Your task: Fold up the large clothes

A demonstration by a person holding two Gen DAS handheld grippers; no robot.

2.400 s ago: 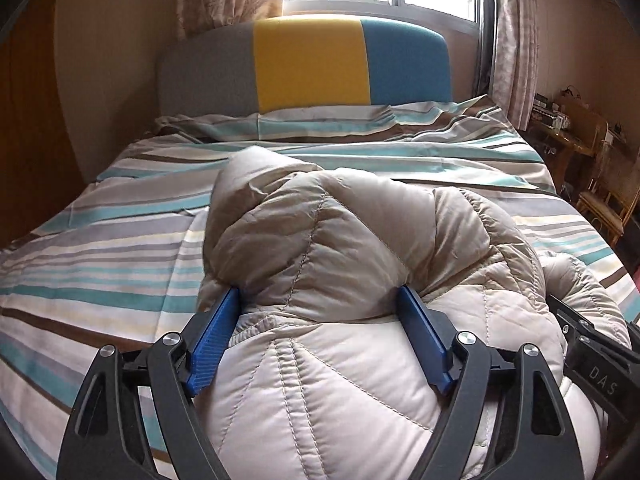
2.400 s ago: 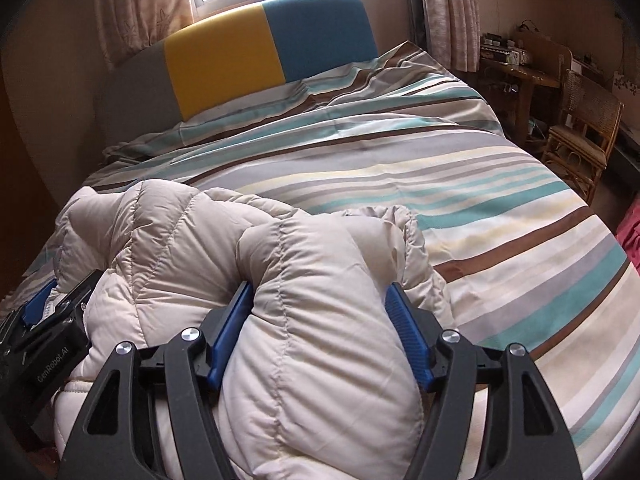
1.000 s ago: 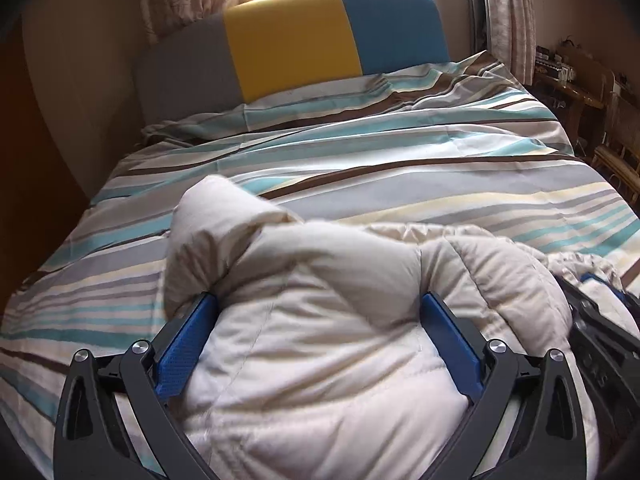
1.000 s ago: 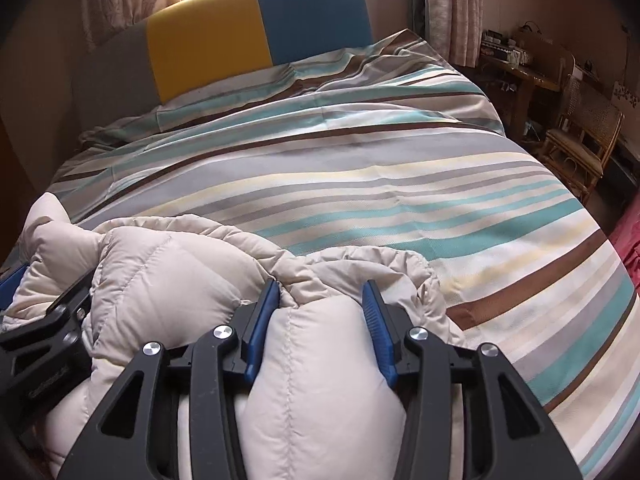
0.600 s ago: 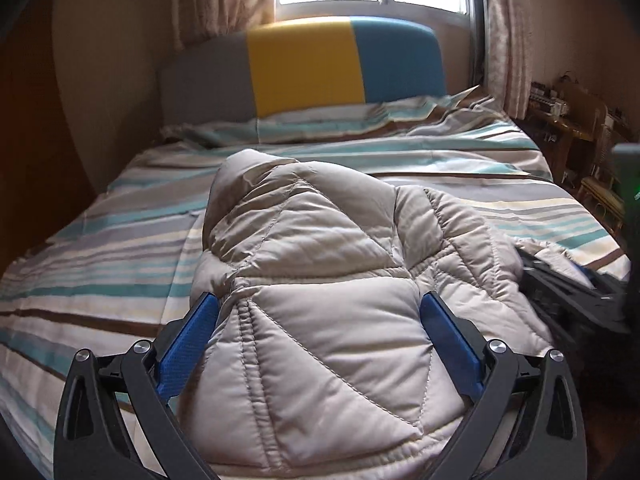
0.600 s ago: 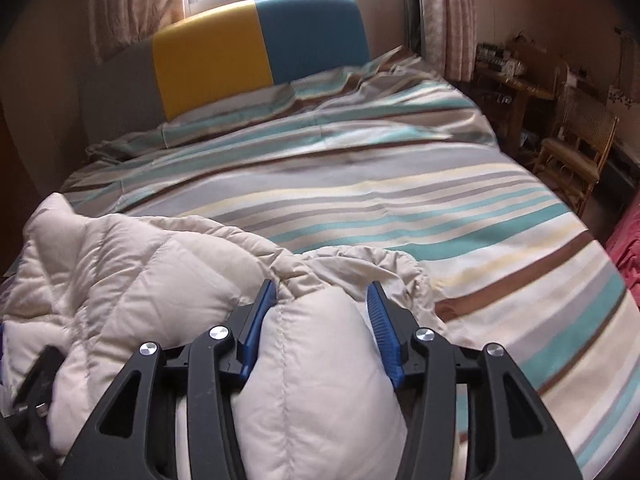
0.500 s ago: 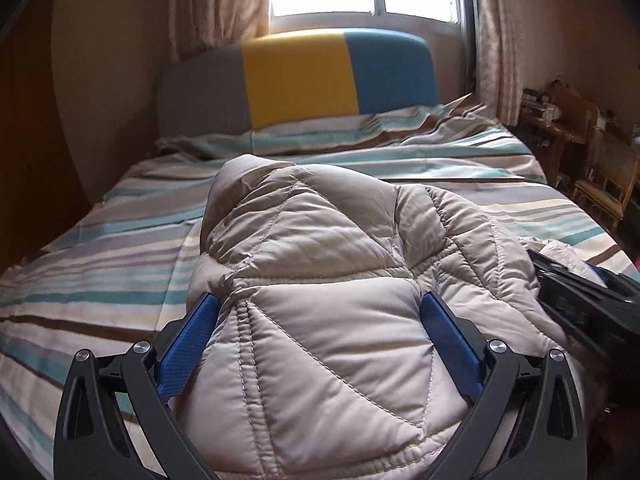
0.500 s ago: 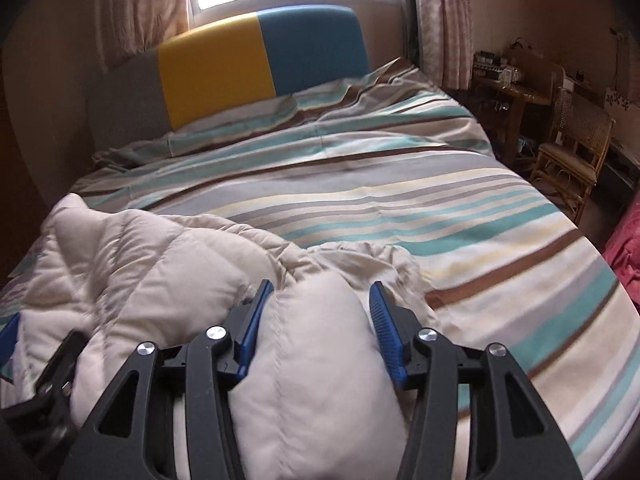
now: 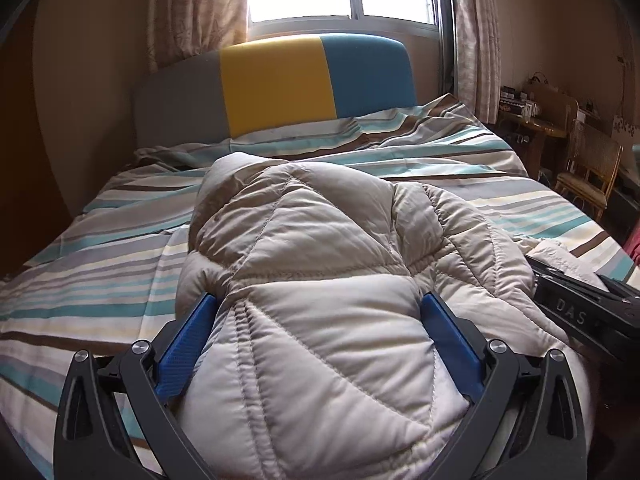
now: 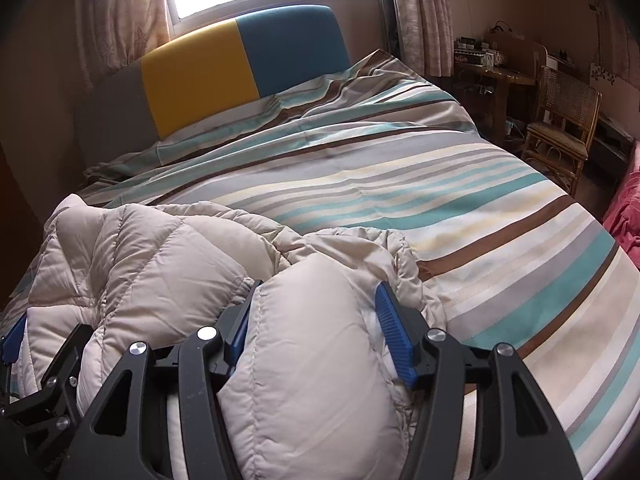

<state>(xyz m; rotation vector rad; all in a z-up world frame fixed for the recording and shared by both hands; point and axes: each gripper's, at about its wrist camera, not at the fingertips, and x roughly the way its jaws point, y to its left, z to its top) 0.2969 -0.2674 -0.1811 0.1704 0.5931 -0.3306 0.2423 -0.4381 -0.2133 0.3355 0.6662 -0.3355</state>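
The coat (image 9: 320, 280) is gripped in bunches by the left hand-held gripper (image 9: 320, 312) and right hand-held gripper (image 10: 316, 304) at the bed's (image 10: 480, 184) near edge, rumpled, folding judged barely begun.

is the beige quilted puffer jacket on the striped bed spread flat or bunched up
Bunched up. The beige quilted puffer jacket mounds in thick rolls between the left gripper and right gripper, both clamping padded folds, over the striped bed.

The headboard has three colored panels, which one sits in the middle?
The yellow panel is the middle one, with the gray panel on one side and the blue panel on the other.
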